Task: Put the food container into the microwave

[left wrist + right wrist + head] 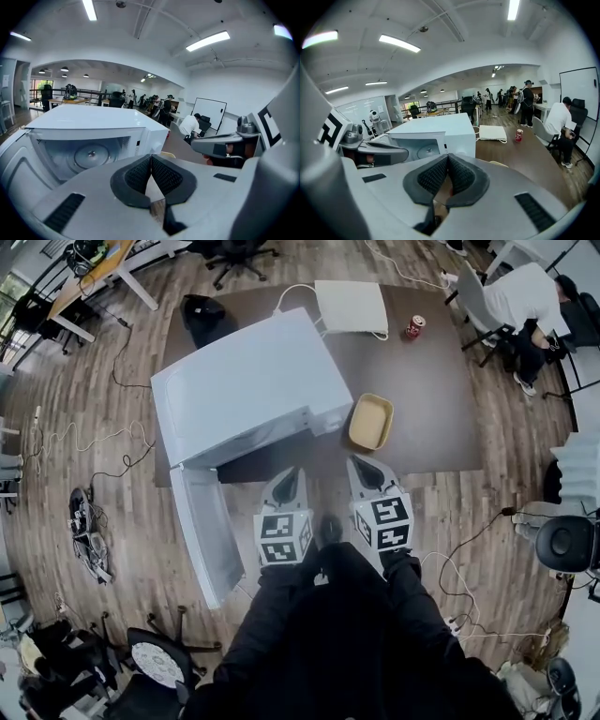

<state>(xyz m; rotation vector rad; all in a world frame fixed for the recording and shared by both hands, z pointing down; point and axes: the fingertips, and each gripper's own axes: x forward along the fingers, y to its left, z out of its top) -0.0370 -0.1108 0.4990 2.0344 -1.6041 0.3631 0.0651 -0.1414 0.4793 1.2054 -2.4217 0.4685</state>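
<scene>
1. Left tongs (151, 169): grey body with black ribbed pads (138, 176). The pads are pressed together at the tips with nothing between them. The tongs are held low in front of the person, with a marker cube at the rear.

2. Right tongs (447, 172): same make. The pads are closed on each other and hold nothing. They sit just beside the left tongs and level with them.

3. Pale tan rectangular food container with rounded corners (371, 421): shallow and open-topped, lying flat on the worktop. It is just ahead of the right tongs and touched by neither pair. It sits outside the microwave, near its front right corner.

4. White box-shaped microwave (248, 381): directly ahead of the left tongs. Its white door (208, 531) is swung fully open to the left of the left tongs. The cavity is lit, and a round glass turntable (91, 154) shows inside.

5. Dark brown worktop (441, 399): carries items 3 and 4.

6. Red drinks can (414, 327): upright, far ahead of the right tongs.

7. Flat white pouch with cord (352, 306): beyond the microwave, left of the can.

8. Seated person in a white shirt (525, 296): far ahead, to the right of the right tongs.
</scene>
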